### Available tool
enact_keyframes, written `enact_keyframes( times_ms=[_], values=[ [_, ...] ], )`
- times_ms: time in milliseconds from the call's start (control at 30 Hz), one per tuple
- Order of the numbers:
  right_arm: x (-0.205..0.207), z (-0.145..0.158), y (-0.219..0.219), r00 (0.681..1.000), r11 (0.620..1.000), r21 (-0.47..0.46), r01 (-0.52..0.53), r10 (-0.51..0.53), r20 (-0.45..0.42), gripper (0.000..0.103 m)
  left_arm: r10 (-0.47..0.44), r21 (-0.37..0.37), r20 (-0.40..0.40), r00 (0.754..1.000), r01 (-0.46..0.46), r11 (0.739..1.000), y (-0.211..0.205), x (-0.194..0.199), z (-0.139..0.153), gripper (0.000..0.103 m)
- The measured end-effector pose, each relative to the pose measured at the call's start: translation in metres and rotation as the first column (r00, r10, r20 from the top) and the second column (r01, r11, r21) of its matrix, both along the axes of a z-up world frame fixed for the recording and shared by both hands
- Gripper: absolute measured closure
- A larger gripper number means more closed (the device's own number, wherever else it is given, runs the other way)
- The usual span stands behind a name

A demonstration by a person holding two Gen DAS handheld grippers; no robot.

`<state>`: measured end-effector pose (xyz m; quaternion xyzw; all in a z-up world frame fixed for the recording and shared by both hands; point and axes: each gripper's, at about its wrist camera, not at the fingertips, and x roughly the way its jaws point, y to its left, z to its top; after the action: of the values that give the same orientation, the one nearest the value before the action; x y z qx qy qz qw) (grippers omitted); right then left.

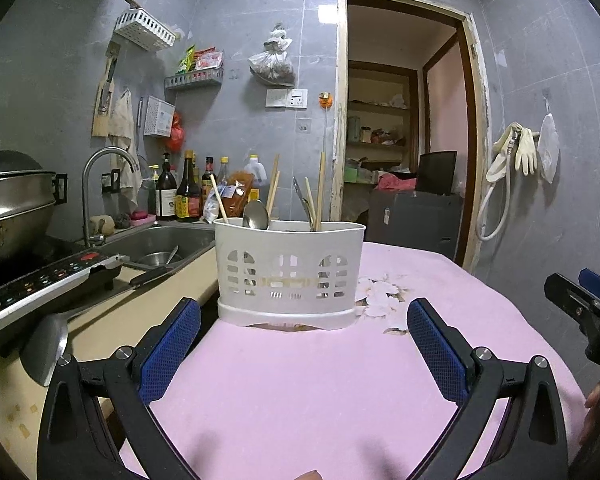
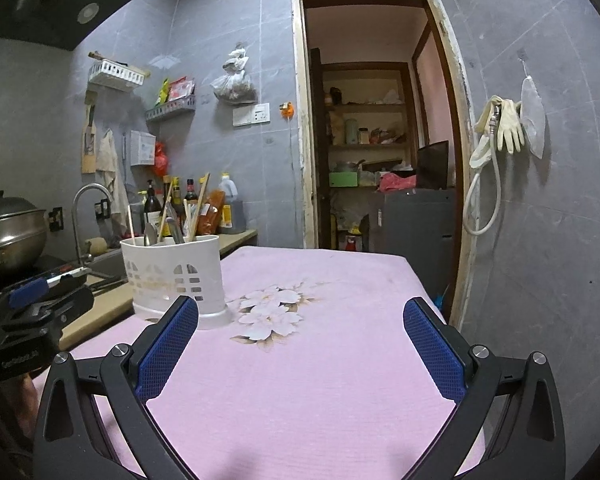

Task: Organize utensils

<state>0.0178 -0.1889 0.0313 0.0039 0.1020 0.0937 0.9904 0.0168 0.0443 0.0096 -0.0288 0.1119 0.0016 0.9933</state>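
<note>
My left hand-held gripper (image 1: pixel 304 344) hangs low over the pink-clothed counter (image 1: pixel 300 380), jaws wide apart and empty, aimed straight at the white caddy (image 1: pixel 290 274). The caddy stands upright near the counter's edge beside the sink (image 1: pixel 160 242). It already holds chopsticks (image 1: pixel 320 190) and a spoon (image 1: pixel 256 214), handles down, so I judge the sorting largely done. My right hand-held gripper (image 2: pixel 300 344) is level too, jaws spread with nothing between them, pointing past the caddy's right side at bare cloth with a flower print (image 2: pixel 268 316).
</note>
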Motion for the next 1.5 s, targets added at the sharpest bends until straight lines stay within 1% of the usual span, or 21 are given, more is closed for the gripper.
enact_keyframes(
  times_ms=[200, 467, 933, 1500],
  values=[
    [0.003, -0.005, 0.002, 1.000, 0.999, -0.027, 0.017, -0.017, -0.013, 0.000, 0.010, 0.010, 0.010, 1.000, -0.010, 1.000, 0.003, -0.003, -0.005, 0.002],
    [0.002, -0.005, 0.001, 0.999, 0.998, -0.047, 0.038, -0.038, -0.007, 0.000, 0.022, 0.001, 0.017, 1.000, -0.022, 1.000, 0.006, -0.004, -0.005, 0.002],
    [0.002, -0.004, -0.001, 0.999, 0.998, -0.048, 0.041, -0.041, -0.004, 0.000, 0.044, -0.008, 0.017, 0.999, -0.043, 0.999, 0.010, -0.005, -0.007, 0.002],
    [0.001, -0.003, 0.000, 0.999, 0.998, -0.046, 0.040, -0.040, -0.005, 0.000, 0.048, -0.015, 0.013, 0.999, -0.048, 0.999, 0.012, -0.006, -0.008, 0.002]
  ],
)
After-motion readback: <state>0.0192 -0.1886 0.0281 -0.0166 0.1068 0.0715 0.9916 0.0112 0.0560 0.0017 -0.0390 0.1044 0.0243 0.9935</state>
